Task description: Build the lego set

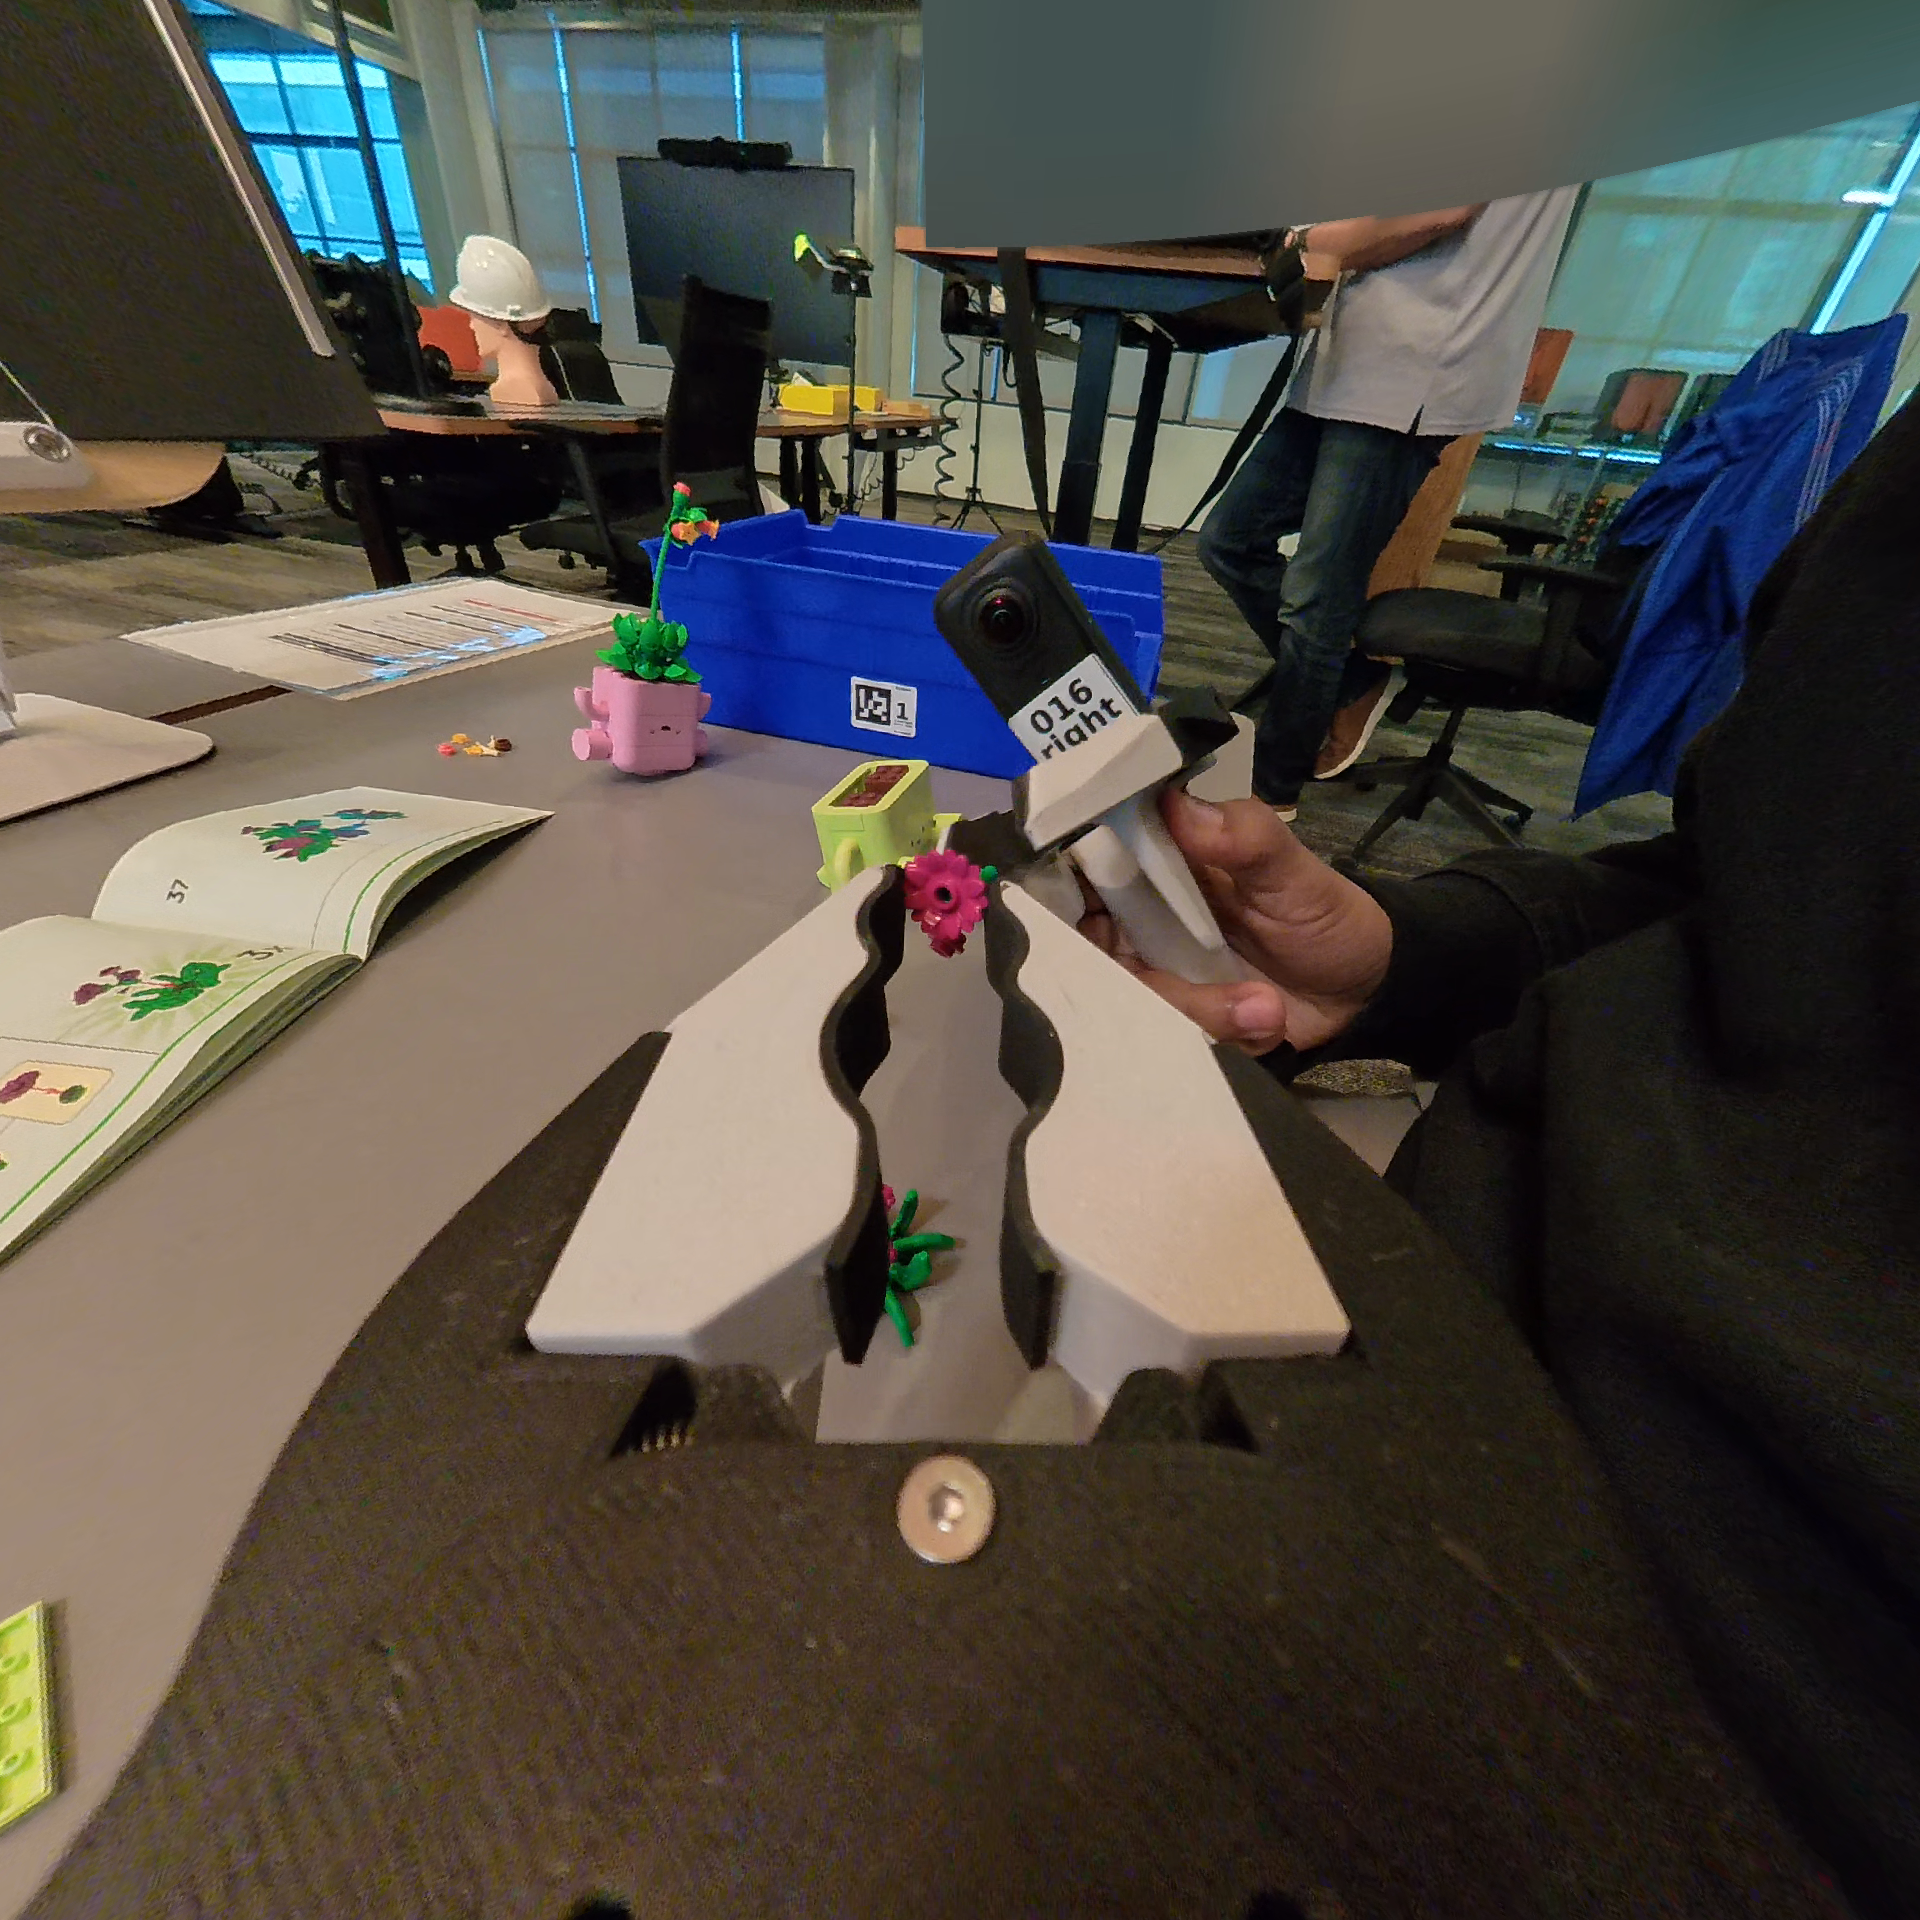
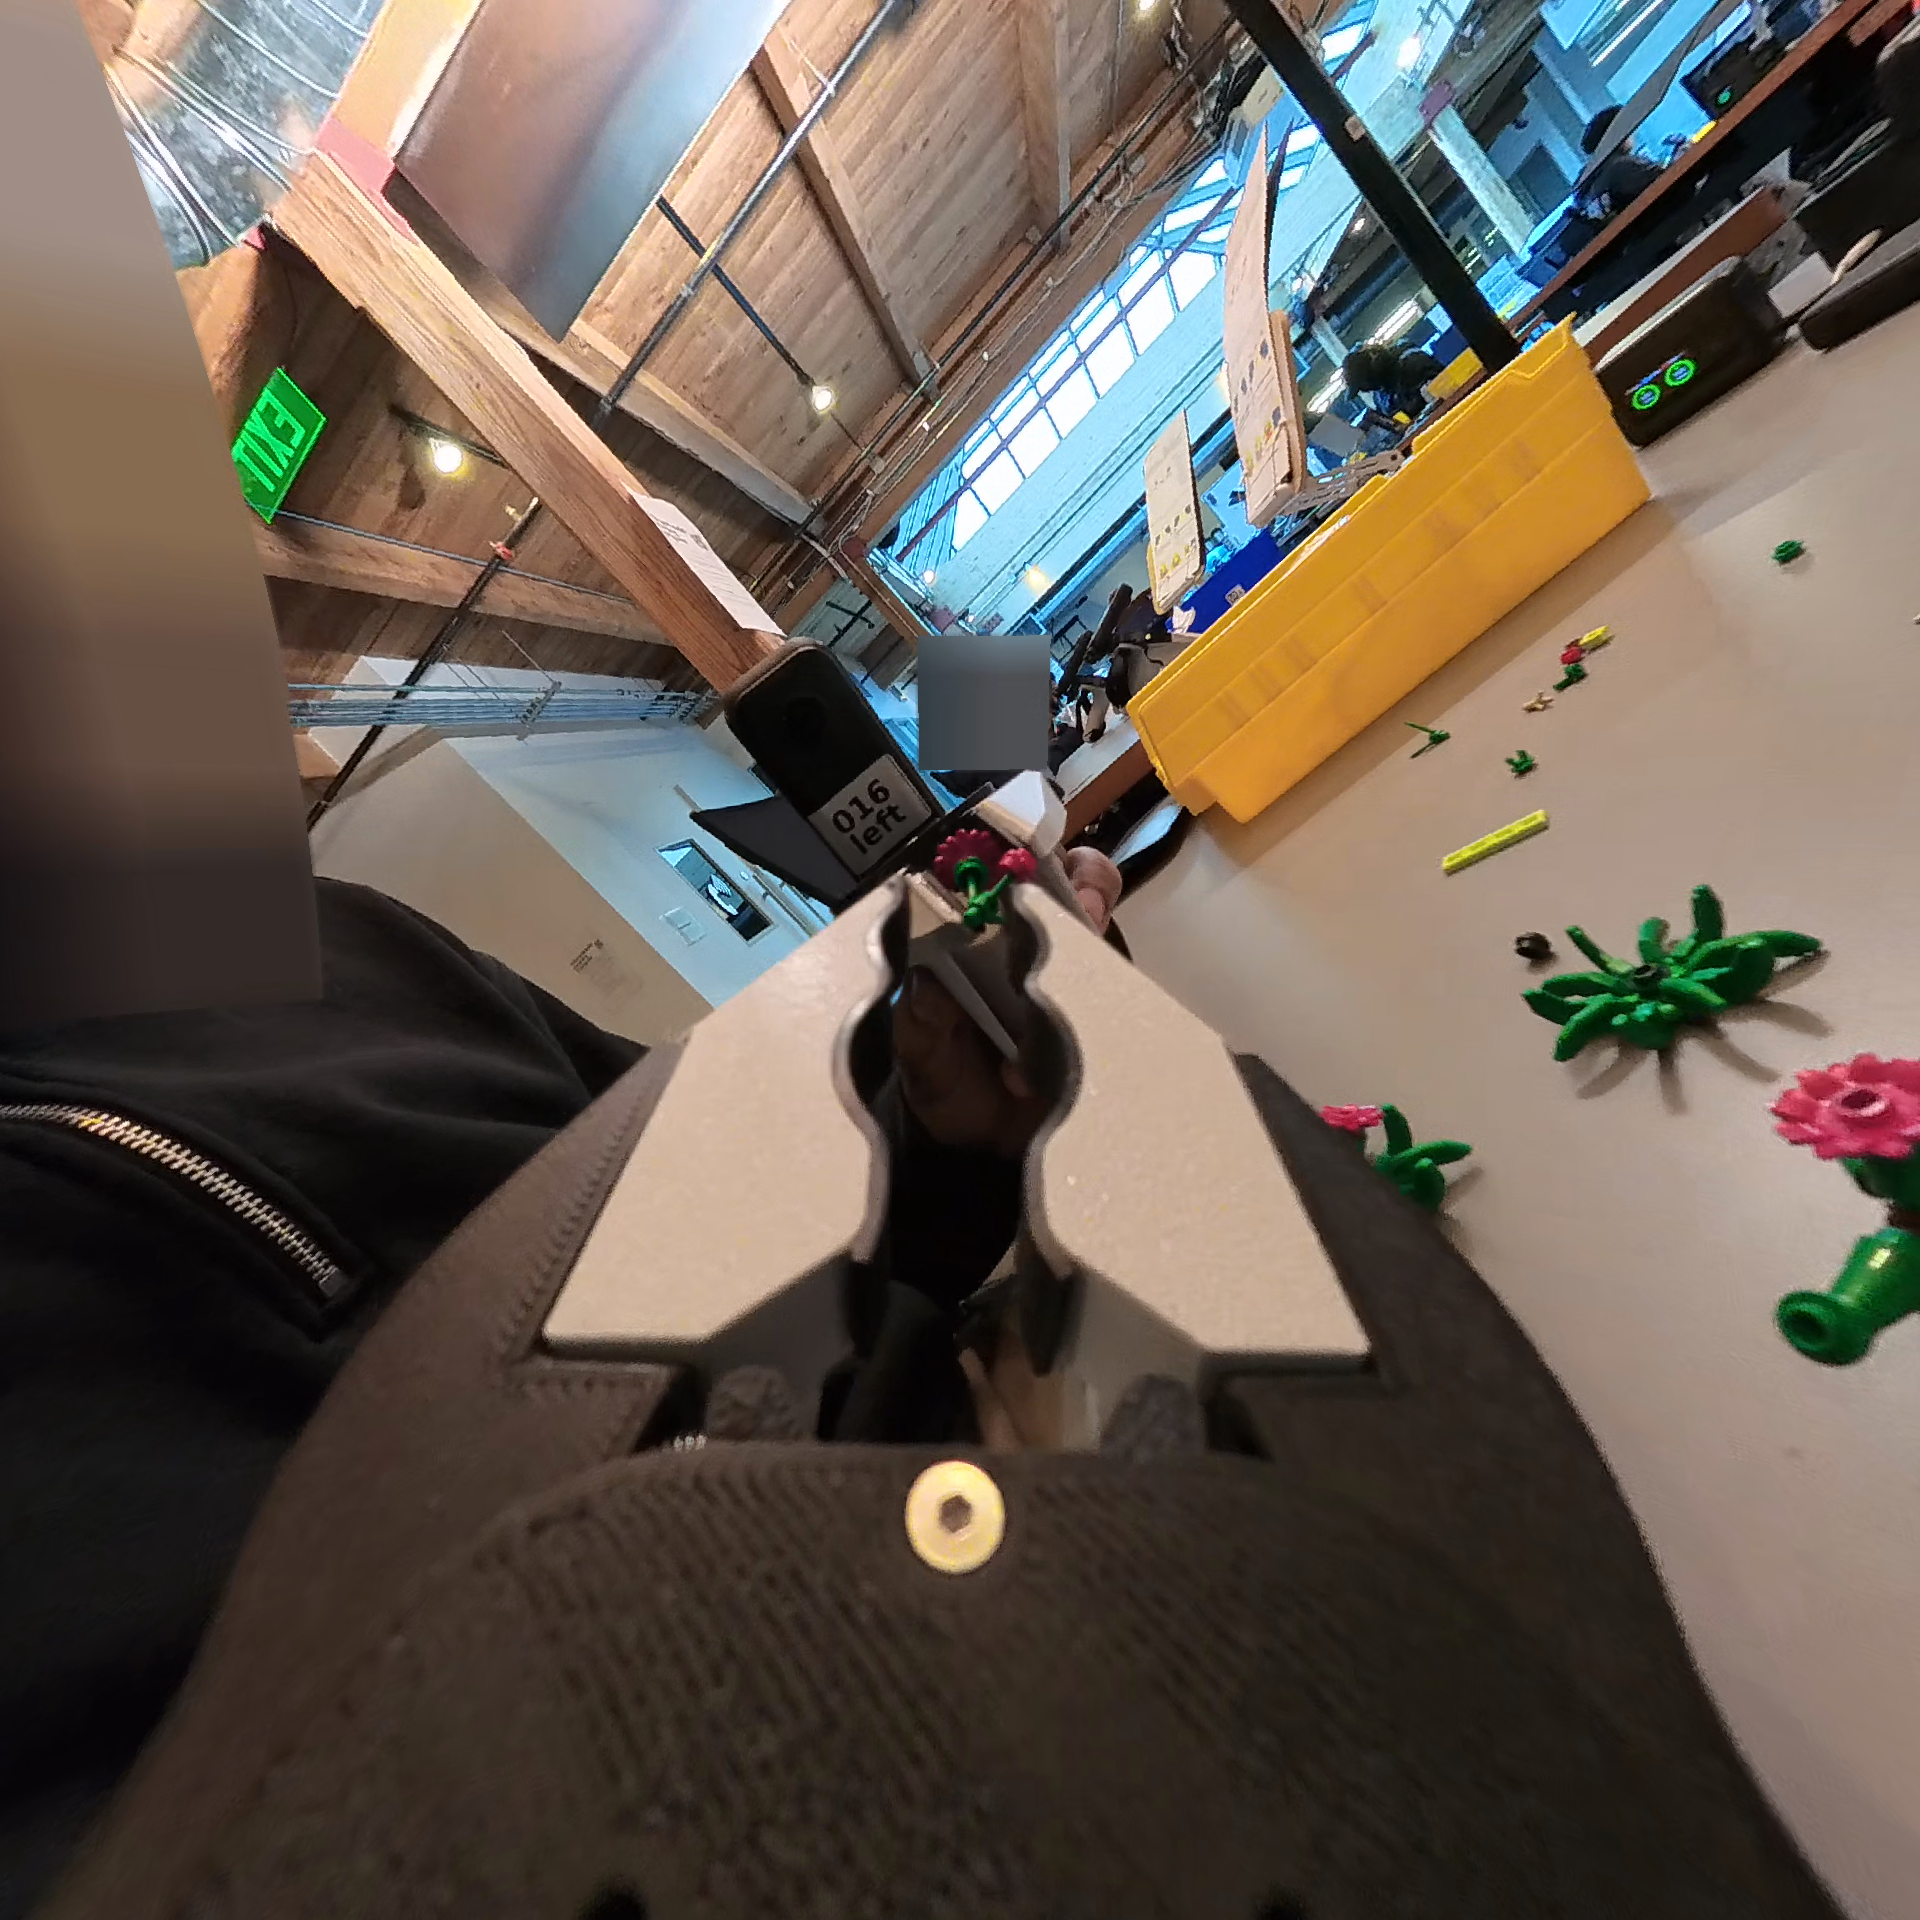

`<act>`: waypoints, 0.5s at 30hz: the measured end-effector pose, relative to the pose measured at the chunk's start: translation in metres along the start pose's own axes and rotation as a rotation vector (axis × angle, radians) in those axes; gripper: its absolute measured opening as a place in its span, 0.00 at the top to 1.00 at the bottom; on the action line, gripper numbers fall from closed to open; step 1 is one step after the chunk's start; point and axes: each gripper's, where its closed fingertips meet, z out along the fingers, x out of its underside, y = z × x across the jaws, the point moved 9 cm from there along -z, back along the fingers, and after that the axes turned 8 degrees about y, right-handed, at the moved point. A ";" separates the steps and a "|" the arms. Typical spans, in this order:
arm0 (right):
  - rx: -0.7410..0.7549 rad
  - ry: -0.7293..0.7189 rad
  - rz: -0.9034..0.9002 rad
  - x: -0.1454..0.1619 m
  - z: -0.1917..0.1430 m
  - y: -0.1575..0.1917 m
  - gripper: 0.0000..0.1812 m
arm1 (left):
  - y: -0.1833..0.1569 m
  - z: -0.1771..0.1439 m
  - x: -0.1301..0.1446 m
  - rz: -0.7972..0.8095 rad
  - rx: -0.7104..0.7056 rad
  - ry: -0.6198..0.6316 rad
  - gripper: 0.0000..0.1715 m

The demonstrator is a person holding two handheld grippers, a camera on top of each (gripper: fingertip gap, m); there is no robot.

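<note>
The magenta flower (image 1: 943, 900), a toothed round piece with a hole at its centre, sits at the very tips of the left gripper (image 1: 940, 914), pinched between the 2 wavy black pads; the jaws stand close together at the tips and wider toward the base. From the right wrist view, the same flower with its short green stem (image 2: 979, 902) lies at the tips of the right gripper (image 2: 971, 914), whose jaws are nearly together around the stem, though whether they truly clamp it I cannot tell. Both tools meet tip to tip above the grey worktop (image 1: 416, 1039), near its right edge.

Each gripper has smooth pale grey plastic fingers, scalloped black liners and a coarse black printed body with 1 steel screw. The right hand (image 1: 1262, 925) wraps the right tool's pale handle, thumb on top, with the tool tilted up and leftward.

Under the left jaws lies a green leafy sprig with a pink bud (image 1: 912, 1262) on the worktop. Farther back stand a lime green block pot (image 1: 878, 816) and a pink block pot with a tall flowering stem (image 1: 644, 717), before a blue bin (image 1: 831, 634) at the far edge. An open instruction booklet (image 1: 208, 966) lies toward the left edge. In the right wrist view, a spiky green leaf cluster (image 2: 1662, 982) and a yellow bin (image 2: 1392, 613) are on the worktop.
</note>
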 end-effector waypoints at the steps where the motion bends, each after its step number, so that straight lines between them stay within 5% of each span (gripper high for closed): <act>1: 0.005 0.003 0.002 0.000 0.000 0.000 0.93 | 0.000 0.000 0.000 -0.003 0.006 -0.002 0.93; 15: -0.033 -0.023 -0.042 -0.001 -0.004 0.005 0.99 | 0.006 0.003 0.004 -0.168 0.160 -0.036 0.80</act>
